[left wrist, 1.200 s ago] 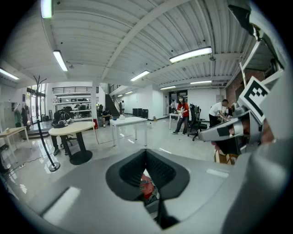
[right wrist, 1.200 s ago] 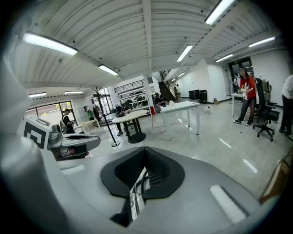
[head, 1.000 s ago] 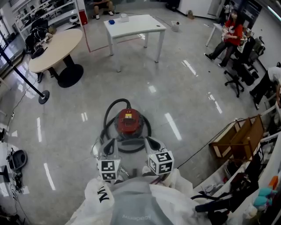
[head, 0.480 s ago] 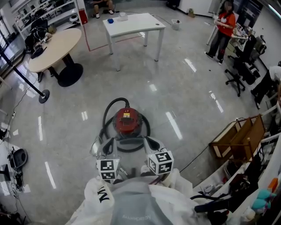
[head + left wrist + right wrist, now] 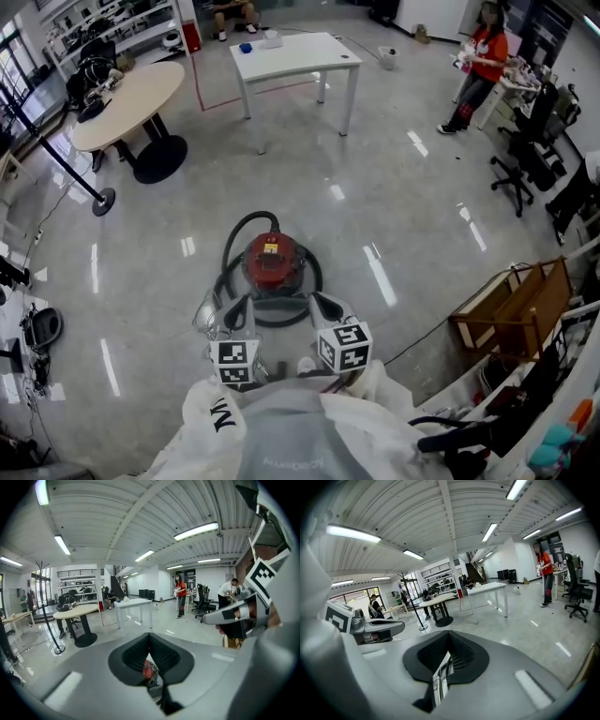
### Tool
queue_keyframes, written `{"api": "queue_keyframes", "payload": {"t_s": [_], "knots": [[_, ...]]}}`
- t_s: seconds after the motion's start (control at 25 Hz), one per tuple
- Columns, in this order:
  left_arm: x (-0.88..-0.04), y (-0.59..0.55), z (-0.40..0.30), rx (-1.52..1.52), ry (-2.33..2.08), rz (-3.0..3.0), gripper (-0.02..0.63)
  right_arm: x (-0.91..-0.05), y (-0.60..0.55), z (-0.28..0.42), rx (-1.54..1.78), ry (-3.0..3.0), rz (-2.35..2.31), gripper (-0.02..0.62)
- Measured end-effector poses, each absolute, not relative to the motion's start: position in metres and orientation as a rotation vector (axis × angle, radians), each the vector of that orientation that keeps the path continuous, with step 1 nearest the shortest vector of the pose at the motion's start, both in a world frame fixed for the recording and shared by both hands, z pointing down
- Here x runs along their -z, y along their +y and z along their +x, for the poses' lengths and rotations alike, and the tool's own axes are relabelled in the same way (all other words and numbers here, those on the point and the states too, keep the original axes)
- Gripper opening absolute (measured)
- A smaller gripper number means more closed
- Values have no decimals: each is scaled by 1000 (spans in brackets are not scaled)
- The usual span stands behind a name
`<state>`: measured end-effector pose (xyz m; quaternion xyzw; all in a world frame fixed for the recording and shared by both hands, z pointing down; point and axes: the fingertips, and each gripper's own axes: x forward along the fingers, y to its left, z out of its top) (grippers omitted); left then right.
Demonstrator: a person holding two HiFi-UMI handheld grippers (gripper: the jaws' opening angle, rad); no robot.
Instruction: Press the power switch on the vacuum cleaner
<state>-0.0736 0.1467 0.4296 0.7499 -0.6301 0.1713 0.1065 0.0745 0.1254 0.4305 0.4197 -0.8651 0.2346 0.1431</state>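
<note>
Grippers hold short of the switch

Head view: the vacuum cleaner (image 5: 273, 262) sits on the floor, hose (image 5: 236, 236) looped around it. The left gripper (image 5: 231, 306) and right gripper (image 5: 325, 302) have not advanced, so pressing likely remains undone. Left gripper view: jaws together, empty, above the red body. Right gripper view: jaws together, empty.

Long white ceiling lamps (image 5: 197, 530) are shining brightly, glaring on the glossy grey floor (image 5: 375, 272); picture edges are bending.
</note>
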Motion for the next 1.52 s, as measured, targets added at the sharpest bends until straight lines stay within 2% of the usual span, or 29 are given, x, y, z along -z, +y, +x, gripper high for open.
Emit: {"api": "queue_keyframes", "payload": {"t_s": [0.88,1.52], "knots": [[-411,127,-38,-507,-1855,2247,0,-424,116,130,-701,-2494,1311,0],[-421,90,-30,-493,-1758,2279,0,-435,91,124,-734,-2415,1321,0]]}}
